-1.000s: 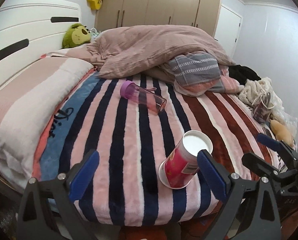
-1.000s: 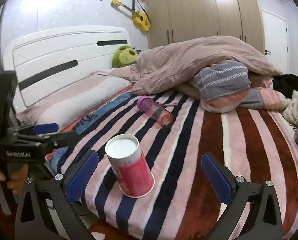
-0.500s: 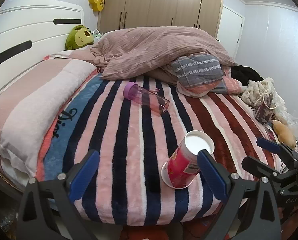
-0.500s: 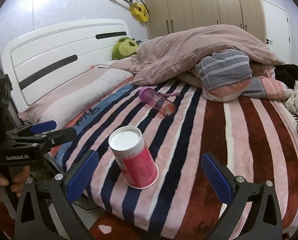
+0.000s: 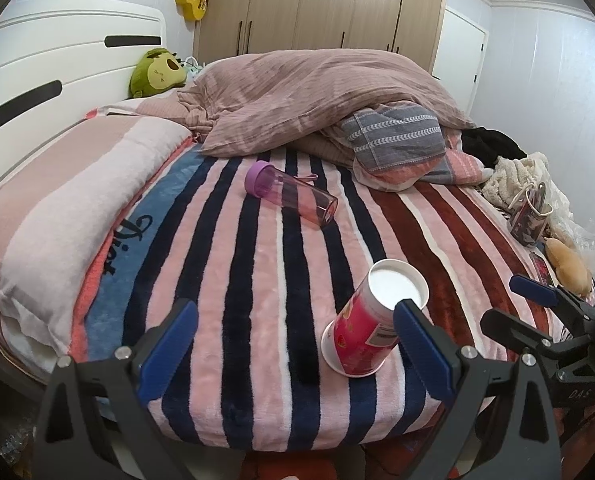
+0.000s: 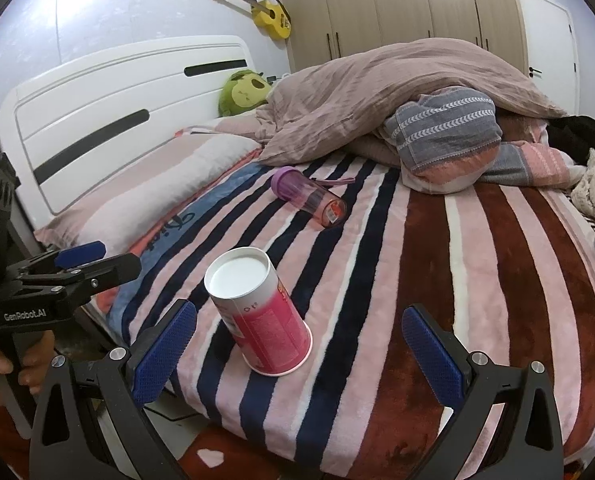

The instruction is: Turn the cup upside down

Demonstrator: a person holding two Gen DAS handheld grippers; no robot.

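Observation:
A pink paper cup (image 5: 371,320) stands upside down on the striped blanket near the bed's front edge, white base up, rim on the blanket; it also shows in the right wrist view (image 6: 259,314). My left gripper (image 5: 293,344) is open and empty, pulled back from the bed, its right finger just in front of the cup. My right gripper (image 6: 297,354) is open and empty, with the cup ahead between its fingers, apart from both. The right gripper shows at the right edge of the left wrist view (image 5: 537,300); the left gripper shows at the left of the right wrist view (image 6: 69,264).
A purple-lidded clear bottle (image 5: 291,198) lies on its side mid-bed. A rumpled duvet (image 5: 317,96) and folded blankets fill the far side. A long pillow (image 5: 57,200) lies left. A mug (image 5: 531,220) and clothes sit at the right edge.
Both grippers have drawn back a little from the bed, so more of its front edge shows. The cup stands where it was, upside down.

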